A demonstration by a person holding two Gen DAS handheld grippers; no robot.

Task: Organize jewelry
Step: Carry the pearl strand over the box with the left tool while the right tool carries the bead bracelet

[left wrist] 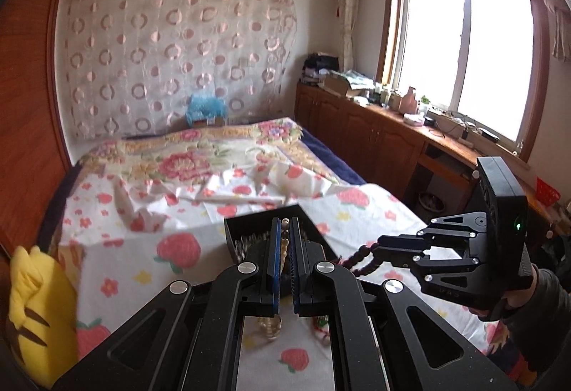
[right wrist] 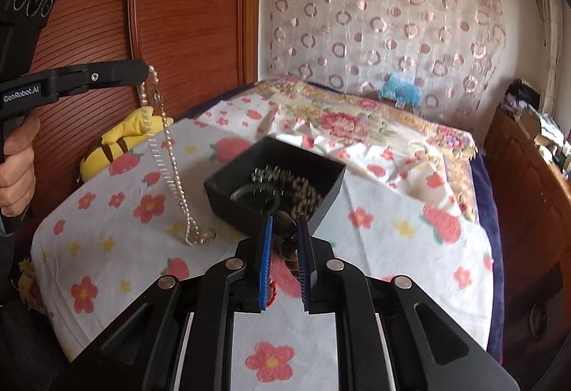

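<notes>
Both tongs (left wrist: 284,241) (right wrist: 285,241) grip 1 necklace each.

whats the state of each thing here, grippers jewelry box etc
left gripper: jaws shut on pearl necklace
pearl necklace: lifted, hanging, lower end touching the bedsheet
right gripper: jaws shut on dark bead bracelet
dark bead bracelet: held near the box's front edge
black box: open, on the bed, jewelry inside

left hand-held gripper (left wrist: 284,230) clamped on pearl necklace (left wrist: 285,241) | black box (left wrist: 274,230) on bed (left wrist: 142,248), just beyond | right hand-held gripper (left wrist: 383,250) pinching dark bead string (left wrist: 364,260) beside box | yellow plush (left wrist: 39,316) far left
</notes>
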